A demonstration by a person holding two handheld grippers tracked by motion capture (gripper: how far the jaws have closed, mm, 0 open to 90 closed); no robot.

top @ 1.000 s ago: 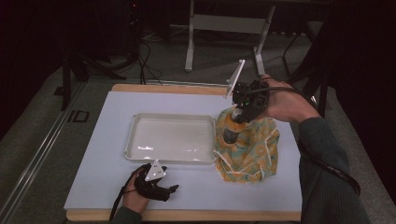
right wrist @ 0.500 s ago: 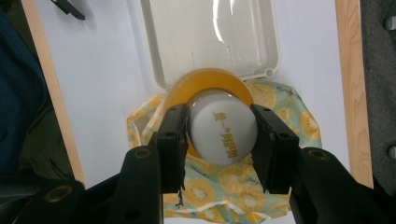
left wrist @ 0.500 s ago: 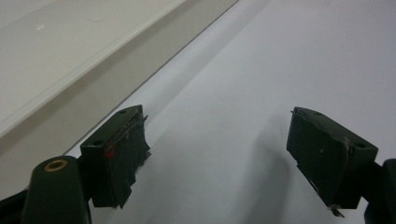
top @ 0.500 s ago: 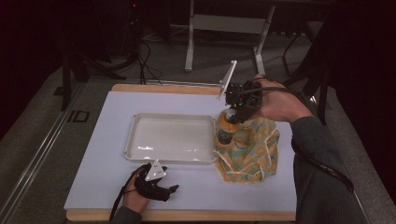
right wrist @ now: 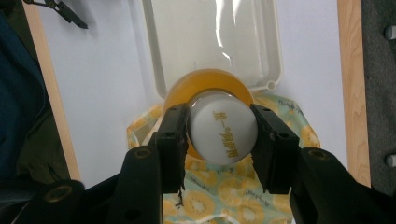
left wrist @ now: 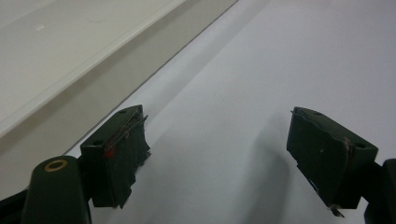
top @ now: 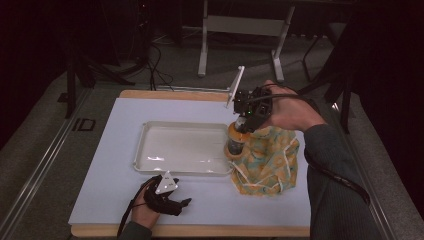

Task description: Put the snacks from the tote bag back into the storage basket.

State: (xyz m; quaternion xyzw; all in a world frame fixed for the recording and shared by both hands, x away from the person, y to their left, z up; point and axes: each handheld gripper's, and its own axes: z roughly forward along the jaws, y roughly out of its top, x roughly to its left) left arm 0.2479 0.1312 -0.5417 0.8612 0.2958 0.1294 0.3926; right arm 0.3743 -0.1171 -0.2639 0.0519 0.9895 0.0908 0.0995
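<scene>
- Because the right gripper (right wrist: 223,140) clamps only the smooth white cap (right wrist: 223,131) of the orange bottle (top: 237,141), the likeliest trouble, as I judge it, is the cap sliding or twisting between the jaws so the bottle drops
- With the bottle standing at the white tray's (top: 145,155) right-hand end, just above the rim there, a slip could knock it on that rim or tip it into the tray
- Should the patterned cloth bag (top: 267,160) to the right of the tray cling to the bottle's base, it could drag along and pull the bottle crooked; whether bottle and bag touch I cannot tell
- As the right gripper view looks straight down the bottle, the cap sits squarely between the two jaws, one pressed on each side, with the orange shoulder ringing it below and the tray beyond
- On the table (top: 110,200) in front of the tray's near edge, the left gripper (top: 165,197) rests low in the person's hand, well apart from the bottle
- Its jaws stand wide apart with nothing between them, bare table under them and the tray's near wall (left wrist: 84,70) just beside one jaw, so it offers no support if the bottle falls
</scene>
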